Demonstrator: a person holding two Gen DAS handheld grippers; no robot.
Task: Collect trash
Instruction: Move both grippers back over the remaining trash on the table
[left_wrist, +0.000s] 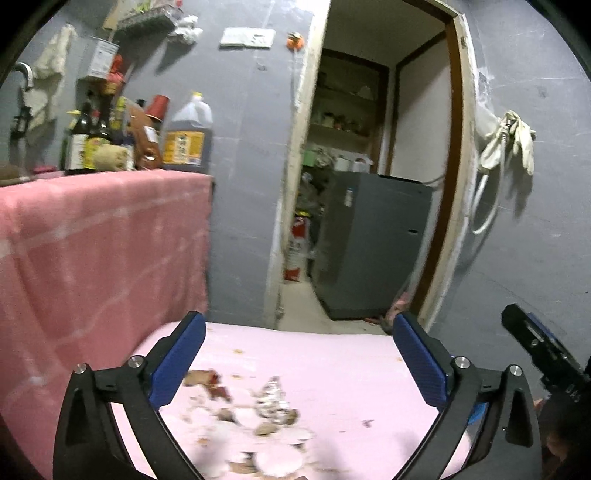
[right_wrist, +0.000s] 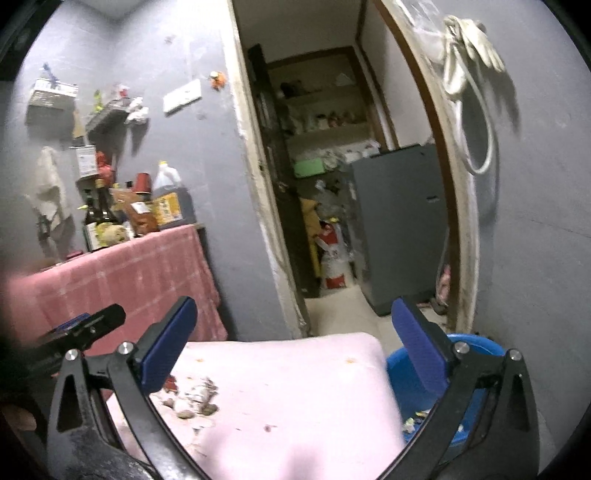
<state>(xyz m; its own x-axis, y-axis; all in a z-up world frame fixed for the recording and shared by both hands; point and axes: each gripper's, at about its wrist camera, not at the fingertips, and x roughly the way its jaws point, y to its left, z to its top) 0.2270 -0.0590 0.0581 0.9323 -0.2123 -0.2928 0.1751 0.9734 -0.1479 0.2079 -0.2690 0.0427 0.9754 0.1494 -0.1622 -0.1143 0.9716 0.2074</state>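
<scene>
A heap of trash (left_wrist: 255, 417), shells, scraps and crumpled foil, lies on a pale pink surface (left_wrist: 325, 354). My left gripper (left_wrist: 299, 358) hangs over it, wide open, with nothing pressed between its blue pads. In the right wrist view the same trash heap (right_wrist: 194, 400) sits at the left of the pink surface (right_wrist: 295, 387). My right gripper (right_wrist: 295, 343) is also wide open and holds nothing. A blue basin (right_wrist: 417, 387) with bits of litter in it stands beside the surface at the right, partly behind the right finger.
A counter draped in pink cloth (left_wrist: 99, 236) carries bottles and a large jug (left_wrist: 188, 136) at the left. An open doorway (left_wrist: 369, 166) leads to a storeroom with a grey cabinet (left_wrist: 373, 243). Gloves and a hose (left_wrist: 506, 147) hang on the grey wall.
</scene>
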